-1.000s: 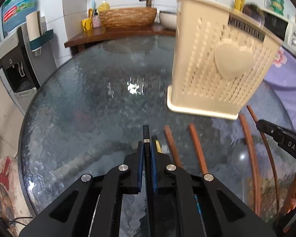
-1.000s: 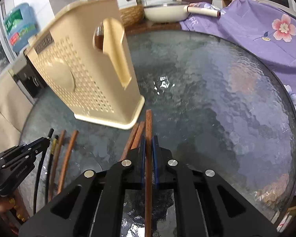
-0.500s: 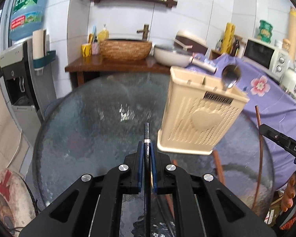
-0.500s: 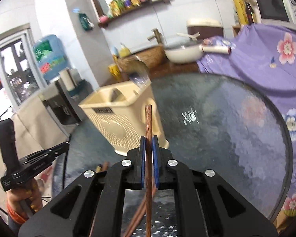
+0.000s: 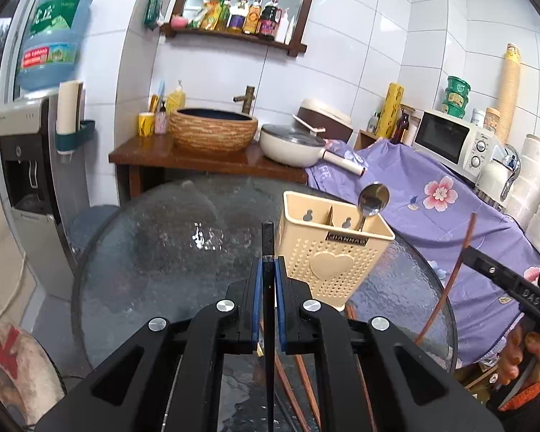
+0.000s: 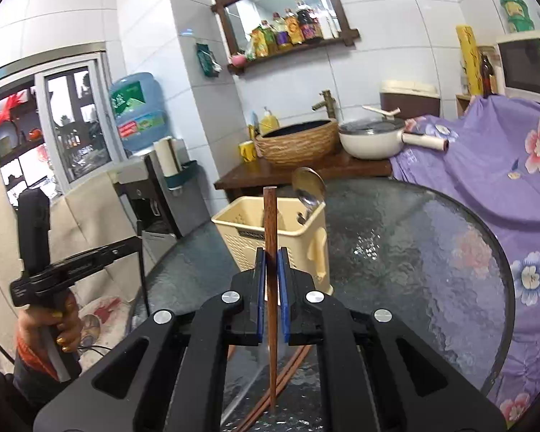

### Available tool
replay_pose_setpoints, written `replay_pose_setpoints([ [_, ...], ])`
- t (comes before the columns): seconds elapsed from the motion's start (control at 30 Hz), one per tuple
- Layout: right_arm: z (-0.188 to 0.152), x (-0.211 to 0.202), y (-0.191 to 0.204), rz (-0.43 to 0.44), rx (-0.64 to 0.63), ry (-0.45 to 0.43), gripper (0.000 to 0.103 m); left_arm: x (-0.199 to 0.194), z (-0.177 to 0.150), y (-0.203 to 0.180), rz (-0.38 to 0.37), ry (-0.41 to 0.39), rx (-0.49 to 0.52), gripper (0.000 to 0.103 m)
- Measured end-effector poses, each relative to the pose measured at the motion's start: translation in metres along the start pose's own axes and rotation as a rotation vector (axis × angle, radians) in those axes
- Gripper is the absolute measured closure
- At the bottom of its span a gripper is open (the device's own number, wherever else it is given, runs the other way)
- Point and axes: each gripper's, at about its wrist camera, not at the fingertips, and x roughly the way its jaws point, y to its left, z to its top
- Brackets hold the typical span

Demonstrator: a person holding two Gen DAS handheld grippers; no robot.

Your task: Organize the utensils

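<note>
The round glass worktop [image 5: 154, 259] carries the task items. Its far right edge lies just beside a purple flowered cloth [image 5: 432, 216] draped over the adjoining furniture.

A cream perforated utensil holder [image 5: 333, 252] stands upright on the worktop, right of centre in the left wrist view. A divider splits it into compartments. One metal spoon [image 5: 372, 198] stands in its right compartment, bowl end up, leaning to the right.

The left tongs [image 5: 266, 270] are closed on a black chopstick [image 5: 267, 241]. The chopstick is clamped between the blue pads and projects forward past the fingertips, with its tip just left of the holder in this view. Its rear end passes back under the tongs body.

The right tongs [image 6: 271, 270] are closed on a brown wooden chopstick [image 6: 270, 216]. This chopstick also projects past the fingertips, and its tip appears in front of the holder's open top in the right wrist view. Whether the tip is above the holder or short of it cannot be told.

Further brown chopsticks [image 5: 298, 388] lie flat on the worktop beneath the tongs, near the holder's base. Both held chopsticks are raised clear of the glass.
</note>
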Motion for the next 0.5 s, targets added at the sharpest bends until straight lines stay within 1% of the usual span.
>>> replay_pose_setpoints([
  [0.13, 0.008, -0.009, 0.009, 0.008, -0.038, -0.023, 0.096, -0.006, 0.006, -0.004, -0.01, -0.025, 0.008, 0.096],
  [0.3, 0.017, -0.009, 0.023, 0.01, -0.079, -0.028, 0.096, -0.012, 0.015, -0.007, -0.03, -0.046, 0.015, 0.096],
  [0.37, 0.023, -0.008, 0.027, 0.014, -0.095, -0.036, 0.096, -0.014, 0.02, -0.01, -0.031, -0.06, 0.022, 0.096],
  [0.5, 0.039, -0.005, 0.032, 0.023, -0.11, -0.043, 0.096, -0.016, 0.036, -0.018, -0.057, -0.081, 0.044, 0.096],
])
